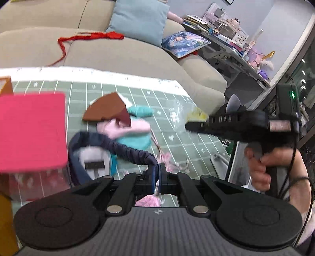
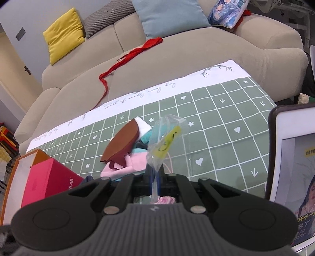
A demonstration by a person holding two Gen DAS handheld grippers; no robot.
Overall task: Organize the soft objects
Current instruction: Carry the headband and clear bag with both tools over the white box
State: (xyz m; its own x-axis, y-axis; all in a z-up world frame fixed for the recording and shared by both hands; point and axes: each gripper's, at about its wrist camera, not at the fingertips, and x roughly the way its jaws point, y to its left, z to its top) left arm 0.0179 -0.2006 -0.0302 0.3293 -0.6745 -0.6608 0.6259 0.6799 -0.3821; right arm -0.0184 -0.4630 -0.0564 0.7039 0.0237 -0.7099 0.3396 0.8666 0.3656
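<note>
Over the green checked cloth (image 2: 226, 126) that covers the table, both of my claws are pressed together, each pinching something. My left claw (image 1: 157, 173) grips a dark navy elastic band (image 1: 126, 149), whose gathered fabric runs from my blue pads up and left toward a blurred white and navy item I cannot make out. My right claw (image 2: 154, 177) pinches the lower end of a clear plastic bag (image 2: 167, 135) with a yellow label; the bag stands up from my fingers, crinkled and see-through. From the left camera, that same right claw (image 1: 192, 126) reaches in from the right side, held by a hand (image 1: 259, 167).

Near the middle of the cloth lies a pile of soft things: a brown half-round piece (image 2: 122, 145) on top, pink fabric (image 2: 126, 167) and teal fabric (image 1: 141, 111) beneath it, and a white piece (image 2: 143, 126) at the far side. A pink box (image 2: 49, 181) sits at the cloth's left edge, inside an orange-edged bag (image 2: 25, 157). A tablet (image 2: 291, 173) stands at the right edge.

Beyond the cloth's far edge is a beige sofa (image 2: 177, 59) with a red ribbon (image 2: 126, 59) trailing across the seat, a light blue cushion (image 2: 167, 15) and a yellow cushion (image 2: 63, 33).
</note>
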